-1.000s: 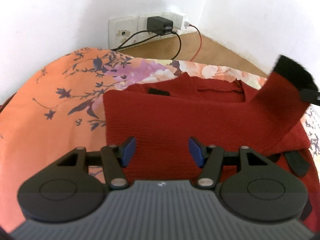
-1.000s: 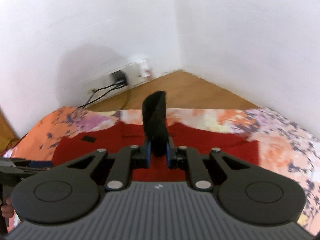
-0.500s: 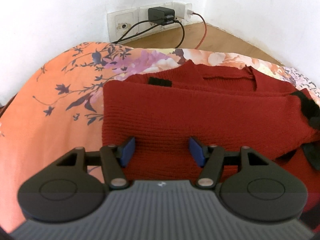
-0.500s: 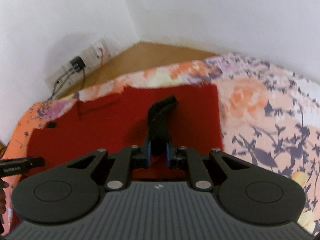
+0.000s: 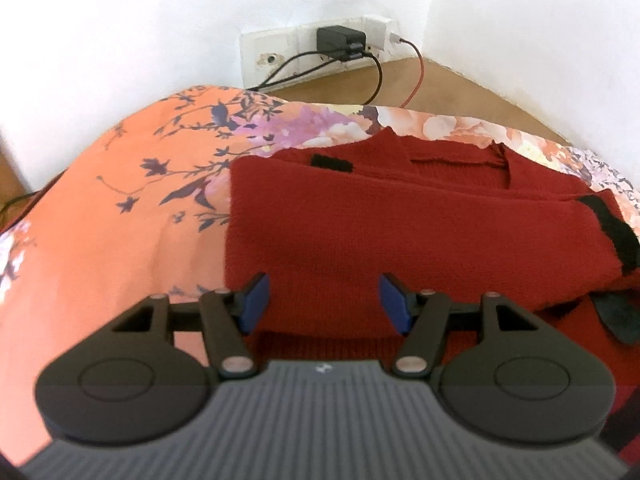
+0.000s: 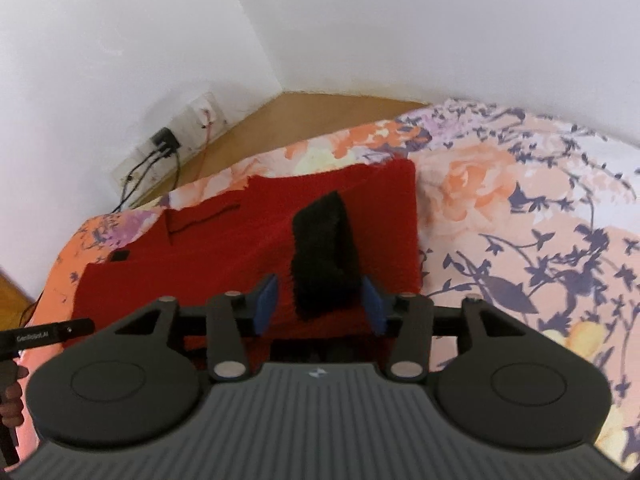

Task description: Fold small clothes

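Observation:
A red knit sweater lies on a floral bedspread, its sleeve folded across the body. The sleeve ends in a black furry cuff, which also shows at the right edge of the left wrist view. My left gripper is open and empty, hovering over the sweater's near left part. My right gripper is open, its blue pads standing on either side of the cuff, which rests on the sweater.
A wall socket strip with a black charger and cables sits on the wooden floor beyond the bed, in a white-walled corner. The left gripper's handle and a hand show at the left edge of the right wrist view.
My right gripper carried the cuff across and down over the sweater, then opened and let it go. The sleeve now lies flat. My left gripper stayed open, nearly still.

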Tool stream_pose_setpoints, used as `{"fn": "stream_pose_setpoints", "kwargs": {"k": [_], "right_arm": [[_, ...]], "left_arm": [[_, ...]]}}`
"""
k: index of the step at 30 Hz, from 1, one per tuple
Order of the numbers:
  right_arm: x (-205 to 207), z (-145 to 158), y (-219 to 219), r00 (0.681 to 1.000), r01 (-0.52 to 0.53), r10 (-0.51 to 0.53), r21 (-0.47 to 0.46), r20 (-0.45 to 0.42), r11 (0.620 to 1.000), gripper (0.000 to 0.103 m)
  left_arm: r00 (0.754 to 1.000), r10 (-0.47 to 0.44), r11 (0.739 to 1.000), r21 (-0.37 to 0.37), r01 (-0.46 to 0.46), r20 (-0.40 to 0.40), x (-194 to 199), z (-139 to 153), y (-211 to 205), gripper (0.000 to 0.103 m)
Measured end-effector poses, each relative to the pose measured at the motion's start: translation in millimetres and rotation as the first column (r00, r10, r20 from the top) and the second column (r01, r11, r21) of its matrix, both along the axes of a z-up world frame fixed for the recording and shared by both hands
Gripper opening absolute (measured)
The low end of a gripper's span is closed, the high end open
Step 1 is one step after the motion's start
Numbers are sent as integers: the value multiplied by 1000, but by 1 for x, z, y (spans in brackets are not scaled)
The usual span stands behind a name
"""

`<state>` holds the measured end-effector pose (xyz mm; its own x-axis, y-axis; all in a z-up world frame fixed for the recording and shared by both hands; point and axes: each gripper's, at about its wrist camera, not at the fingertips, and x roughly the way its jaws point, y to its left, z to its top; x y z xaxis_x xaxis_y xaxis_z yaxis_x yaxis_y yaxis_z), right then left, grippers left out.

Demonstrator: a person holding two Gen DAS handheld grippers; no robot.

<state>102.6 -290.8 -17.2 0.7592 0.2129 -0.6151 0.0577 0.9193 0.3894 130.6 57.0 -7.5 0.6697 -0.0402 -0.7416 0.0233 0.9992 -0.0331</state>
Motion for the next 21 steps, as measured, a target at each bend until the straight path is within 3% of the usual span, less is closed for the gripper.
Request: {"fn": "stream_pose_setpoints", "kwargs": {"k": [9, 12, 21], "right_arm": [[-63, 3, -10, 999, -49, 49, -13, 13, 999, 69], [-88, -1, -10, 999, -34, 34, -21, 7, 999, 76], [-156, -8, 4, 999, 34, -36, -63, -32, 997, 78]], "left_arm": [[998, 43, 998, -40, -45, -46, -57, 4, 23, 62], [996, 52, 998, -42, -55, -73, -74, 0, 35, 62], [993, 56, 998, -25, -59, -109, -124, -2, 72, 62]]}}
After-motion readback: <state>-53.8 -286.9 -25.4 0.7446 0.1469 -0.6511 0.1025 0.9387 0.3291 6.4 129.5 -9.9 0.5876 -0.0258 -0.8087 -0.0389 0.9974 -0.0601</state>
